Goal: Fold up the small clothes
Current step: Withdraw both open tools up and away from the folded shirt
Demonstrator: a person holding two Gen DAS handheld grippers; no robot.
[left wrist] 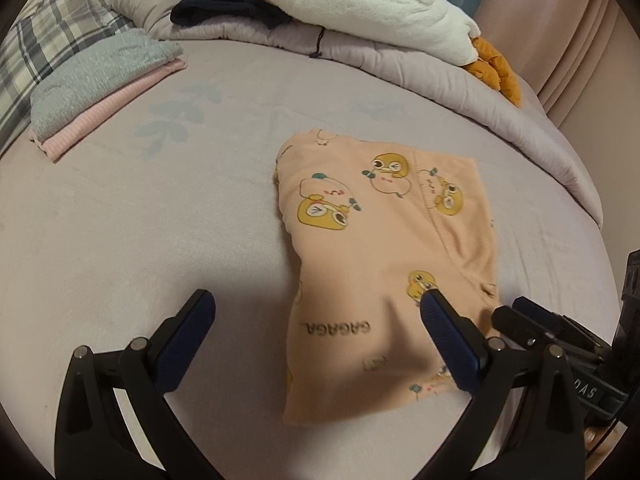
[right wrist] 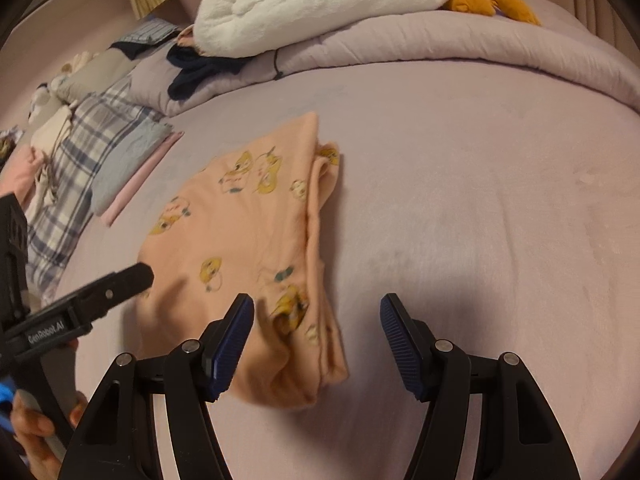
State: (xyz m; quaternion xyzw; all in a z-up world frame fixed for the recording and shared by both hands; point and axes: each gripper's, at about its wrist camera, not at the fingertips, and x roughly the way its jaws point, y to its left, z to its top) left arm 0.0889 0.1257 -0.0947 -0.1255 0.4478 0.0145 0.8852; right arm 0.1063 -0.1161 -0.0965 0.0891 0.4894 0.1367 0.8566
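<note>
A peach garment with yellow cartoon prints lies folded on the lilac bed sheet; it also shows in the right wrist view. My left gripper is open, its jaws wide over the garment's near edge, holding nothing. My right gripper is open and empty above the garment's near right corner. The right gripper's fingers show at the right of the left wrist view. The left gripper's finger shows at the left of the right wrist view.
A folded stack, grey over pink, lies at the far left beside a plaid pillow. A rolled lilac quilt runs along the back, carrying dark clothes and a white and orange plush toy. Bare sheet lies right of the garment.
</note>
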